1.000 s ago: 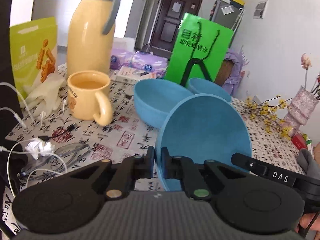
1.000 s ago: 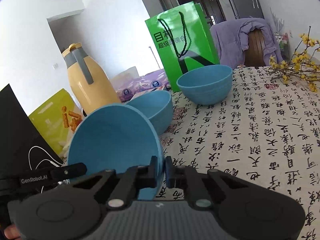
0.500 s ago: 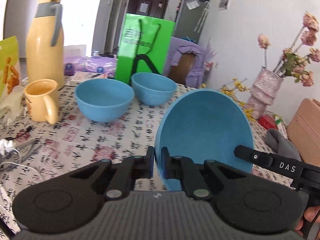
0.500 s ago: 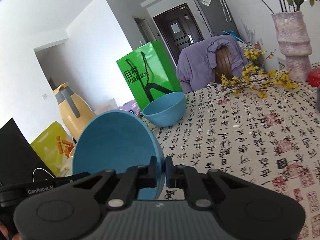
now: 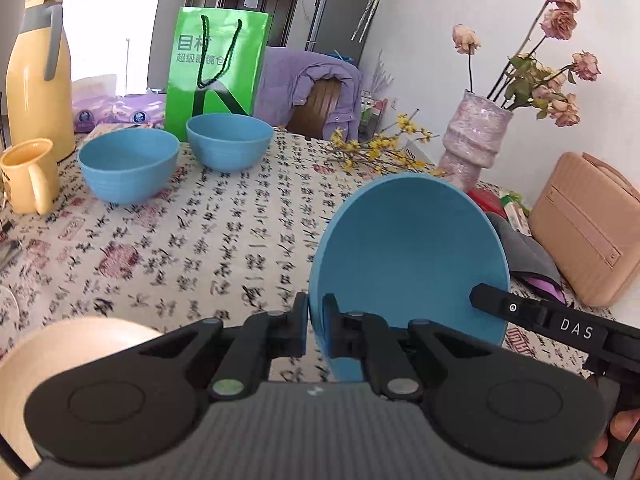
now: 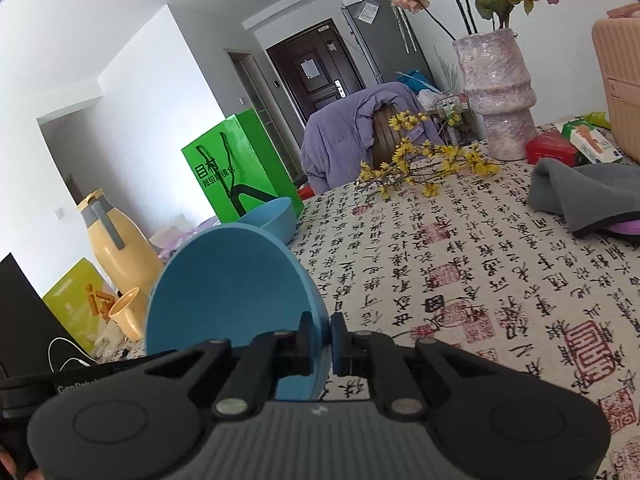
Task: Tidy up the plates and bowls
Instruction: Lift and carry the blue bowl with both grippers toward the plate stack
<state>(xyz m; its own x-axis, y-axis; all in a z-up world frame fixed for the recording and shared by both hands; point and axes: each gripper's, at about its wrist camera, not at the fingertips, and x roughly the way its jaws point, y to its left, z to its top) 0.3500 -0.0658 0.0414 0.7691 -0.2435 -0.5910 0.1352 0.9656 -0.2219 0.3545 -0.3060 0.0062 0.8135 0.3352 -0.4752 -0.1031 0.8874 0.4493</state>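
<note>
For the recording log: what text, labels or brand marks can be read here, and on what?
"DAS": white letters on the right claw, seen from the left wrist.
"目村": large characters on the green bag; the smaller line beneath is too blurred.
"GenRob...": partly hidden, on the left claw's arm.
Tablecloth: printed calligraphy and red seals, too distorted to transcribe.
Fridge and door notes: unreadable.

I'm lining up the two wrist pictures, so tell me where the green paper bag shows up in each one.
Left wrist view: the green paper bag stands upper left of centre, at the table's far edge, right behind two blue bowls.
Right wrist view: the green paper bag sits left of centre, mid-height, behind one blue bowl's rim.
Shared landmark: the purple jacket draped over a chair, just right of the bag in both.
</note>
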